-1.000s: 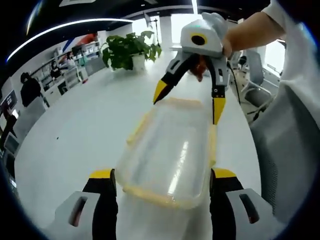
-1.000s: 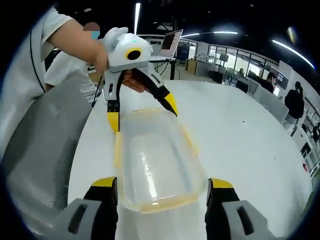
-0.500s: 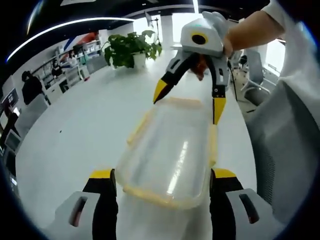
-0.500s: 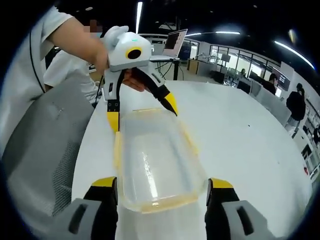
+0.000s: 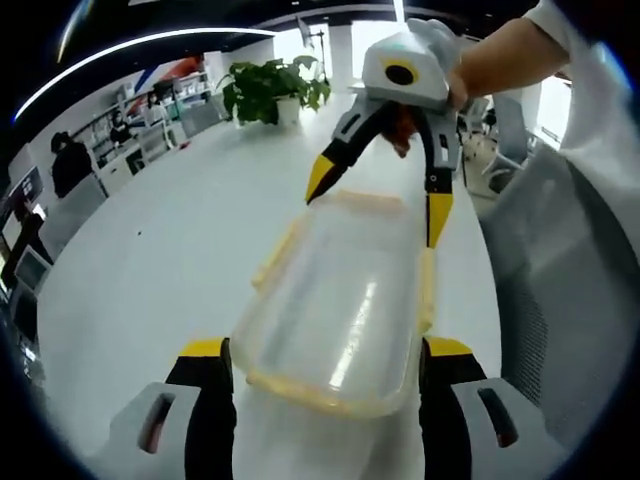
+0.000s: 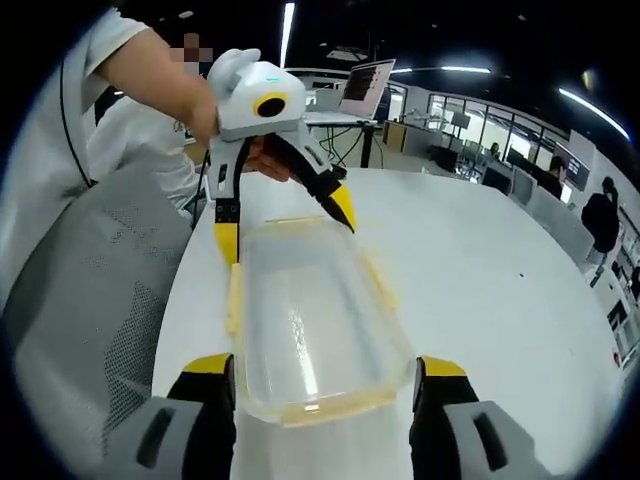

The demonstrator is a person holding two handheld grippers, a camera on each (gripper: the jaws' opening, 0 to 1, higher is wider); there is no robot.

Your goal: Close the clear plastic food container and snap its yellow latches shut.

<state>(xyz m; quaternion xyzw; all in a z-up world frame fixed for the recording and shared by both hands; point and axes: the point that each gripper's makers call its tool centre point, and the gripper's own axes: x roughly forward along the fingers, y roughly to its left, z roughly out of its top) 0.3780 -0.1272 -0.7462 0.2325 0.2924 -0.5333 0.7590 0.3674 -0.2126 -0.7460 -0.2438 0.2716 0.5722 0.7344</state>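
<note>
The clear plastic container [image 5: 340, 300] with a yellow rim runs lengthwise between the two grippers, above the white table [image 5: 150, 270]. My left gripper [image 5: 325, 350] grips its near end, one jaw on each side wall. At the far end my right gripper [image 5: 378, 198] straddles the container with its yellow tips at the corners. In the right gripper view the same container [image 6: 310, 320] sits between the right gripper [image 6: 325, 365] jaws, with the left gripper [image 6: 285, 225] at the far end. Yellow latches [image 5: 278, 262] [image 6: 232, 300] stick outward along the long sides.
A grey mesh chair [image 5: 560, 300] [image 6: 80, 310] stands at the table's edge beside the person holding the grippers. A potted plant [image 5: 265, 90] stands at the table's far end. A laptop [image 6: 365, 85] sits on a stand beyond the table. People sit in the office behind.
The background has slid slightly in both views while the container stays fixed between both pairs of jaws. Both grips look the same.
</note>
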